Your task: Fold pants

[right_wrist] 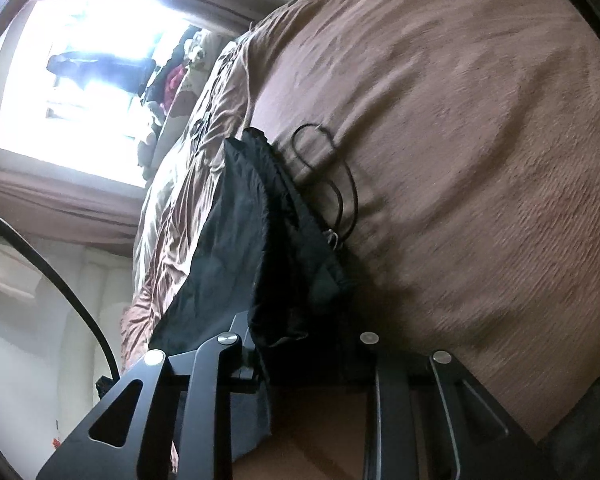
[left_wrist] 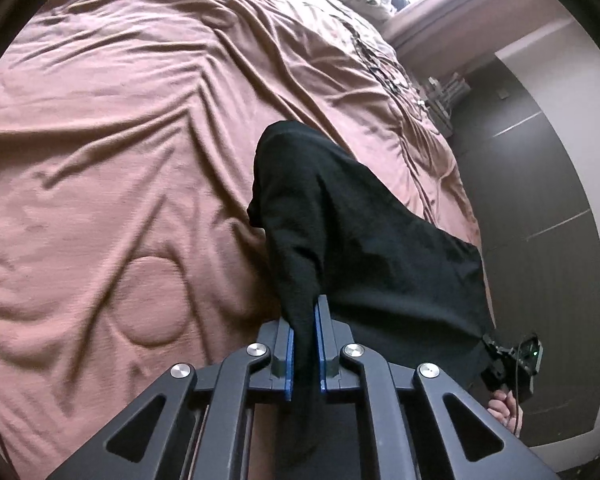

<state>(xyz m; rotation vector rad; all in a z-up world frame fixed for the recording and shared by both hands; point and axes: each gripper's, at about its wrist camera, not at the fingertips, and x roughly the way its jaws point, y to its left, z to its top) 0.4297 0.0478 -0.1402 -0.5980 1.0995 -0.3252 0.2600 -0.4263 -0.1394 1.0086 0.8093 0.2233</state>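
So the left gripper [left_wrist: 305, 322] has its two blue-padded fingers [left_wrist: 289, 354] pinched narrow on a bunched fold of the black pants [left_wrist: 340, 216], with the cloth squeezed right between the pads and a bit of it trailing back below them. Ahead of those fingers the pants run away over the pink quilted bedspread [left_wrist: 120, 140], and to the right of the fingers the fabric spreads out wide toward the edge of the bed. Further right, past that spread of cloth, you can see the person's hand [left_wrist: 506, 404] under a small black device.

From the right wrist view, the right gripper [right_wrist: 300, 360] is pretty much buried in the same pants [right_wrist: 260, 240]. The fabric drapes over the spot where the fingers meet, so the pads themselves are hidden, but the cloth sits gathered between them and looks gripped. Just ahead and slightly right of those fingers a thin black drawstring [right_wrist: 332, 184] loops loose on the bedspread [right_wrist: 480, 140], touching the pants' edge. Bright window [right_wrist: 84, 80] far off left.
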